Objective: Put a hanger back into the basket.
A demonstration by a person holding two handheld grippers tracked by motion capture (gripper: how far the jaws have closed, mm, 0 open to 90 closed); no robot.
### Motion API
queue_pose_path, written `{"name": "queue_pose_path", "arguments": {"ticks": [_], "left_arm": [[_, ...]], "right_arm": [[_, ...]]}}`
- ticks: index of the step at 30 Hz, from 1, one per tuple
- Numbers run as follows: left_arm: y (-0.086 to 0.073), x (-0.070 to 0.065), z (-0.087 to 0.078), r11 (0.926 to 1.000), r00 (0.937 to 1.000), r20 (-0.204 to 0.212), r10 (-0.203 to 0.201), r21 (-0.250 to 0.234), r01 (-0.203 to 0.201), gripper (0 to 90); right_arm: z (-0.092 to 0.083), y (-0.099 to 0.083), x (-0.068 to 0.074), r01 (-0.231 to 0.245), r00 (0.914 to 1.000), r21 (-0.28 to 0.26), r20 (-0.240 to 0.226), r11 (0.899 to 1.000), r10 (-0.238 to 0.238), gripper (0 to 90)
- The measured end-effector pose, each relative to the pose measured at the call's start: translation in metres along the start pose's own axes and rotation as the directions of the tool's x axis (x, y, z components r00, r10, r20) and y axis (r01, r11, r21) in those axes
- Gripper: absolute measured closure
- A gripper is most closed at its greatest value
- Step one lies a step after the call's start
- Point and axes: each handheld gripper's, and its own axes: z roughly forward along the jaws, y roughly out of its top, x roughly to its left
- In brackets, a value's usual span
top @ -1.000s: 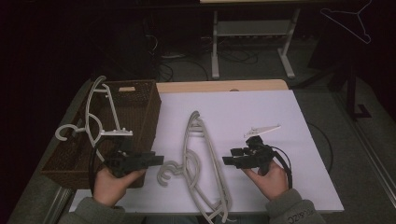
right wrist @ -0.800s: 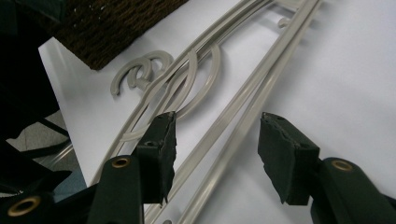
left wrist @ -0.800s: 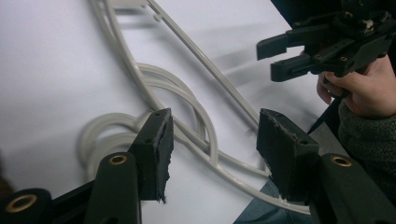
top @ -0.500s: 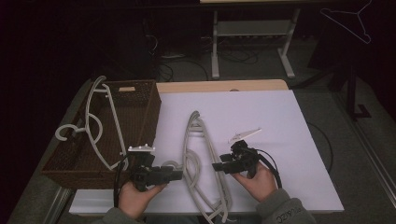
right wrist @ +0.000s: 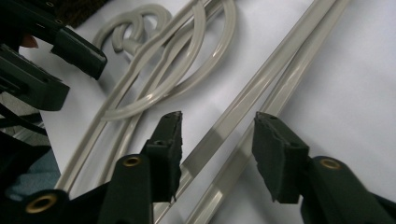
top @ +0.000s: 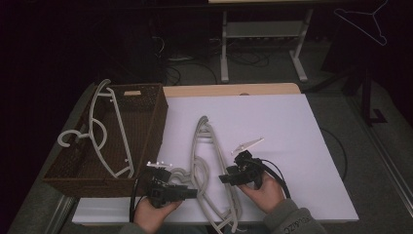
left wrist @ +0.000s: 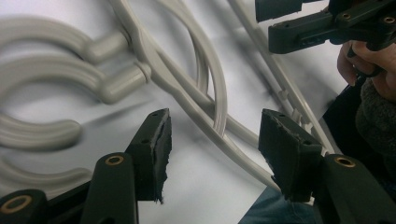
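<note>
A stack of grey plastic hangers [top: 204, 146] lies on the white sheet [top: 292, 126], hooks toward the near left. My left gripper [top: 191, 194] is low at the hooks, pointing right. In the left gripper view its jaws [left wrist: 212, 140] stand open over two hanger arms [left wrist: 187, 88] without touching them. My right gripper [top: 223, 179] points left at the stack's right side. Its jaws [right wrist: 217, 140] have just been closing and straddle the straight hanger bars [right wrist: 261, 88], still apart from them.
A brown wicker basket [top: 157, 122] at the left holds white hangers [top: 104, 141] that stick out over its rim. A small white piece [top: 248, 144] lies on the sheet beyond the right gripper. A metal stand [top: 263, 34] and a wire hanger [top: 363, 19] are in the dark behind the table.
The left hand has come down and rightward from the basket's corner to the hanger hooks. The right hand has shifted left onto the stack's edge, and its jaws have narrowed.
</note>
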Motion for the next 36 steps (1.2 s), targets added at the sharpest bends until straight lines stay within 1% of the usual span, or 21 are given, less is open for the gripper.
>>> {"name": "queue_pose_path", "arguments": {"ticks": [1, 2, 3, 4, 5, 6, 11, 13, 15, 16, 18, 21, 22, 23, 25, 27, 29, 30, 33, 36], "left_arm": [[0.000, 0.001, 0.002, 1.0000, 1.0000, -0.003, 0.001, 0.008, -0.001, 43.5], [-0.001, 0.001, 0.004, 0.9999, 0.9999, -0.001, -0.010, 0.008, 0.010, 43.5], [-0.001, 0.002, 0.005, 0.9998, 0.9999, 0.001, -0.010, 0.014, 0.010, 43.5], [-0.001, 0.002, 0.007, 0.9997, 0.9998, 0.002, -0.020, 0.013, 0.020, 43.5], [0.000, 0.002, 0.008, 0.9996, 0.9999, 0.002, -0.016, 0.021, 0.016, 43.5], [0.000, 0.002, 0.010, 0.9995, 0.9996, 0.003, -0.026, 0.017, 0.026, 43.5], [0.003, 0.001, 0.017, 0.9985, 0.9989, 0.013, -0.044, 0.033, 0.044, 43.5], [0.004, 0.003, 0.019, 0.9979, 0.9994, 0.016, -0.031, 0.057, 0.030, 43.5], [0.004, 0.003, 0.021, 0.9973, 0.9990, 0.025, -0.036, 0.065, 0.034, 43.7], [0.005, 0.002, 0.023, 0.9974, 0.9985, 0.032, -0.044, 0.058, 0.042, 43.9], [0.006, 0.003, 0.024, 0.9972, 0.9983, 0.039, -0.043, 0.063, 0.040, 44.4], [0.007, 0.003, 0.026, 0.9966, 0.9968, 0.050, -0.062, 0.057, 0.059, 45.0], [0.007, 0.003, 0.026, 0.9966, 0.9965, 0.051, -0.066, 0.054, 0.063, 45.2], [0.007, 0.003, 0.027, 0.9966, 0.9960, 0.057, -0.069, 0.048, 0.066, 45.4], [0.008, 0.003, 0.027, 0.9968, 0.9949, 0.069, -0.074, 0.038, 0.071, 46.3], [0.008, 0.001, 0.028, 0.9971, 0.9956, 0.061, -0.071, 0.030, 0.070, 48.7], [0.009, 0.001, 0.028, 0.9978, 0.9969, 0.050, -0.060, 0.029, 0.059, 51.0], [0.009, 0.001, 0.027, 0.9985, 0.9980, 0.038, -0.051, 0.024, 0.050, 53.1], [0.010, 0.001, 0.027, 0.9989, 0.9988, 0.023, -0.043, 0.021, 0.043, 59.3], [0.011, 0.000, 0.027, 0.9991, 0.9989, 0.024, -0.040, 0.016, 0.039, 59.9]], "right_arm": [[0.001, 0.000, 0.000, 0.001, 1.0000, 0.004, 0.000, 1.000, -0.001, 53.1], [0.001, -0.001, 0.001, -0.005, 1.0000, 0.008, 0.002, 1.000, 0.005, 53.5], [0.002, -0.001, 0.000, -0.006, 1.0000, 0.011, 0.004, 1.000, 0.006, 54.1], [0.002, -0.001, 0.000, -0.007, 1.0000, 0.009, 0.007, 1.000, 0.007, 55.8], [0.002, -0.001, 0.000, 0.000, 1.0000, 0.009, 0.005, 1.000, 0.000, 56.8], [0.002, -0.001, 0.000, -0.003, 1.0000, 0.009, 0.004, 1.000, 0.003, 57.6], [0.003, -0.002, -0.001, 0.000, 1.0000, 0.012, -0.003, 1.000, 0.000, 60.8], [0.004, -0.002, -0.001, -0.007, 0.9999, 0.012, -0.010, 1.000, 0.007, 61.3], [0.003, -0.003, -0.002, -0.014, 0.9998, 0.010, -0.015, 1.000, 0.015, 62.3], [0.003, -0.003, -0.002, -0.027, 0.9993, 0.013, -0.024, 1.000, 0.028, 62.7], [0.003, -0.003, -0.003, -0.032, 0.9991, 0.010, -0.029, 0.999, 0.032, 63.2], [0.003, -0.003, -0.003, -0.030, 0.9991, 0.012, -0.028, 0.999, 0.030, 63.8], [0.003, -0.003, -0.004, -0.028, 0.9992, 0.011, -0.029, 1.000, 0.029, 64.1], [0.003, -0.003, -0.005, -0.040, 0.9986, 0.012, -0.034, 0.999, 0.041, 64.3], [0.004, -0.004, -0.006, -0.038, 0.9990, 0.018, -0.025, 0.999, 0.038, 64.7], [0.004, -0.005, -0.008, -0.047, 0.9985, 0.021, -0.028, 0.999, 0.048, 65.1], [0.005, -0.005, -0.008, -0.054, 0.9980, 0.020, -0.030, 0.998, 0.055, 65.2], [0.004, -0.006, -0.009, -0.058, 0.9976, 0.020, -0.038, 0.998, 0.058, 65.2], [0.004, -0.006, -0.010, -0.064, 0.9972, 0.019, -0.039, 0.998, 0.065, 65.3], [0.004, -0.006, -0.010, -0.063, 0.9973, 0.016, -0.037, 0.998, 0.063, 66.2]]}}
